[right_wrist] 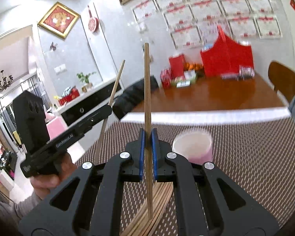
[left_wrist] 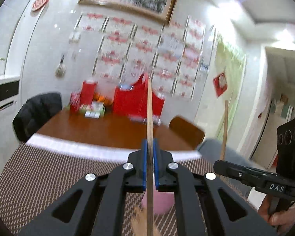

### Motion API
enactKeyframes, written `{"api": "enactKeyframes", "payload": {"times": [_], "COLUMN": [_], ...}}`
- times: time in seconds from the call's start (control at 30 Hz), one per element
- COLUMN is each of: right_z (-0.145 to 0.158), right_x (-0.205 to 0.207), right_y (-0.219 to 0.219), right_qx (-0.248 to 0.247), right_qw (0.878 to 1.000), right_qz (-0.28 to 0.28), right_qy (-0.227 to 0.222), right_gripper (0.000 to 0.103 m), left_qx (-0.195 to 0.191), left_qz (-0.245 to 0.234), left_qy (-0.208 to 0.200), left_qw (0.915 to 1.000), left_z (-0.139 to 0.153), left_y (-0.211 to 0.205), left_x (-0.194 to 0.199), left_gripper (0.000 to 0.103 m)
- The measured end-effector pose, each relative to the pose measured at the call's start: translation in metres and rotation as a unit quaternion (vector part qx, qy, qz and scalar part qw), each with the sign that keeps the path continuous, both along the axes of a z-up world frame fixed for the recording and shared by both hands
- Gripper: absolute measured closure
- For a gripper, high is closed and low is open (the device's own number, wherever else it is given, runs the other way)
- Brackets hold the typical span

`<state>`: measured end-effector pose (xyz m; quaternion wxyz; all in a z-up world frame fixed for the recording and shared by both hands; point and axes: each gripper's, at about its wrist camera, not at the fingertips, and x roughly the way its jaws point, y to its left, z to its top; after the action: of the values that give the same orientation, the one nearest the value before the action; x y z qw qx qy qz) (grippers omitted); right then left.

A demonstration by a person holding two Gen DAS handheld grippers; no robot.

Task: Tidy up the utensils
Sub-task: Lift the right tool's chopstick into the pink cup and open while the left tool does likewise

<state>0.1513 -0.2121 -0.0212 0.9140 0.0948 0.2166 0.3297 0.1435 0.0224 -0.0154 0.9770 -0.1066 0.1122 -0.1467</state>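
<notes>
My left gripper (left_wrist: 149, 147) is shut on a wooden chopstick (left_wrist: 149, 114) that stands upright between its blue pads, raised above the patterned mat. My right gripper (right_wrist: 147, 137) is shut on another wooden chopstick (right_wrist: 147, 90), also upright. A pink cup (right_wrist: 192, 147) stands on the mat just right of the right gripper; in the left wrist view the cup (left_wrist: 163, 202) sits under the left gripper. A pile of loose chopsticks (right_wrist: 157, 206) lies on the mat below the right gripper. Each gripper shows in the other's view: the right gripper (left_wrist: 222, 162), the left gripper (right_wrist: 108, 109).
The brown woven mat (right_wrist: 245, 157) covers the near table. Beyond it the wooden table (right_wrist: 216, 96) carries red boxes and a red bag (right_wrist: 226, 59) at its far end. A dark chair (left_wrist: 37, 114) stands left and a wooden chair (right_wrist: 283, 82) right.
</notes>
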Motion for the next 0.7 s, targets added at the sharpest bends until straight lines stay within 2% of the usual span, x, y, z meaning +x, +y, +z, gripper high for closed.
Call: {"api": "enactKeyframes", "payload": {"times": [0.1, 0.27, 0.43, 0.7], "right_z": [0.024, 0.050, 0.047, 0.024], "right_x": [0.017, 0.043, 0.067, 0.099], "right_y": [-0.005, -0.019, -0.034, -0.037], "right_qx": [0.019, 0.038, 0.052, 0.028], "right_qw": [1.000, 0.998, 0.995, 0.995], "right_qz": [-0.004, -0.029, -0.059, -0.085], "right_qy": [-0.021, -0.049, -0.061, -0.039], "right_gripper": [0.096, 0.096, 0.096, 0.096], "left_qx": [-0.006, -0.012, -0.013, -0.014], "left_qz": [0.002, -0.003, -0.011, -0.017], "left_qy": [-0.045, -0.086, -0.084, -0.052], "left_qw": [0.9990, 0.9962, 0.9963, 0.9984], "left_z": [0.016, 0.026, 0.017, -0.017], "left_y": [-0.013, -0.039, -0.066, -0.076], "left_x": [0.012, 0.040, 0.078, 0.108], "left_gripper": [0.097, 0.097, 0.097, 0.097]}}
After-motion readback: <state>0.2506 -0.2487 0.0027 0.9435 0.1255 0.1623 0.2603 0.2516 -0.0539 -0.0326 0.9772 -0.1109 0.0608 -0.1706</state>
